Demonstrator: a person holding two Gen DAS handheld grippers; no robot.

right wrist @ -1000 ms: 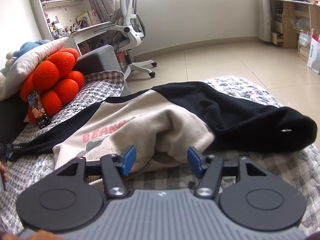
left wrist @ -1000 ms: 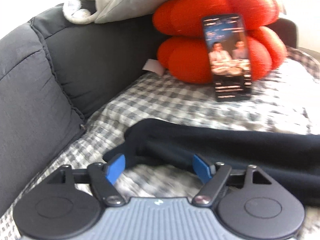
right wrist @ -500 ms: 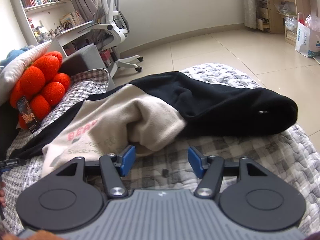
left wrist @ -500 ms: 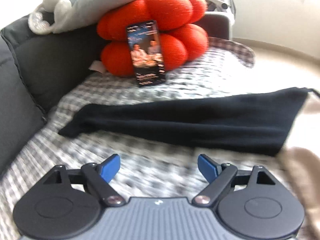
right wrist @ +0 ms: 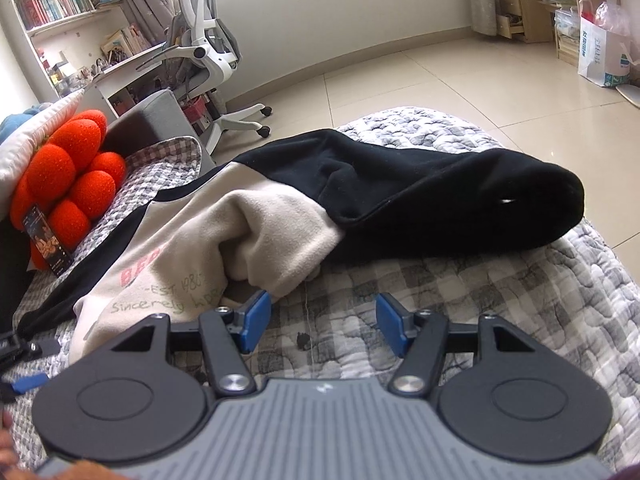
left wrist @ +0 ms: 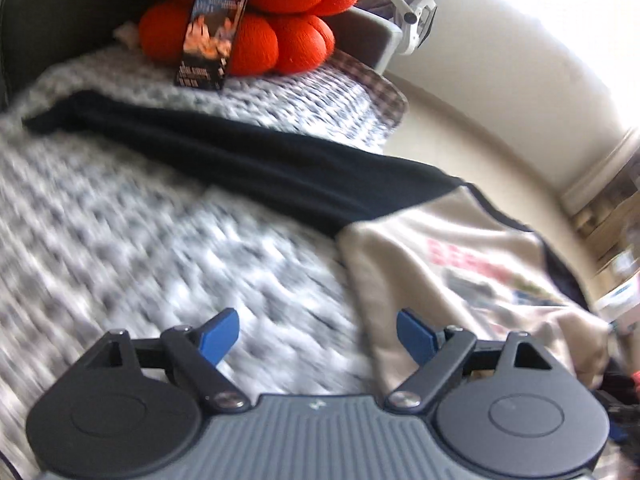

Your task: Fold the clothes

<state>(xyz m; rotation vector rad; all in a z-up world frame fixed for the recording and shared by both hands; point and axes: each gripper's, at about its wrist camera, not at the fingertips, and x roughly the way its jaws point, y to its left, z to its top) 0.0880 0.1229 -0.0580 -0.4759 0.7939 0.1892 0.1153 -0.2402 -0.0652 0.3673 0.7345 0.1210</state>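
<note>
Both tongs released, empty. Sweatshirt (right wrist: 248, 232) sprawls on the checked quilt (right wrist: 480, 300), long axis left-right. Right gripper (right wrist: 318, 322) nearer: cream hem just beyond its left pad. Left gripper (left wrist: 318, 338) beside cream edge (left wrist: 400, 280).

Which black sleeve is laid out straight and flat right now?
The sleeve stretching toward the red cushion; the other sleeve, near the floor side, lies bunched.

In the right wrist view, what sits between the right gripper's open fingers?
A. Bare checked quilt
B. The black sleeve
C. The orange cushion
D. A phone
A: the right gripper is open with only the checked quilt in its gap; the sweatshirt lies just ahead and to the left.
</note>
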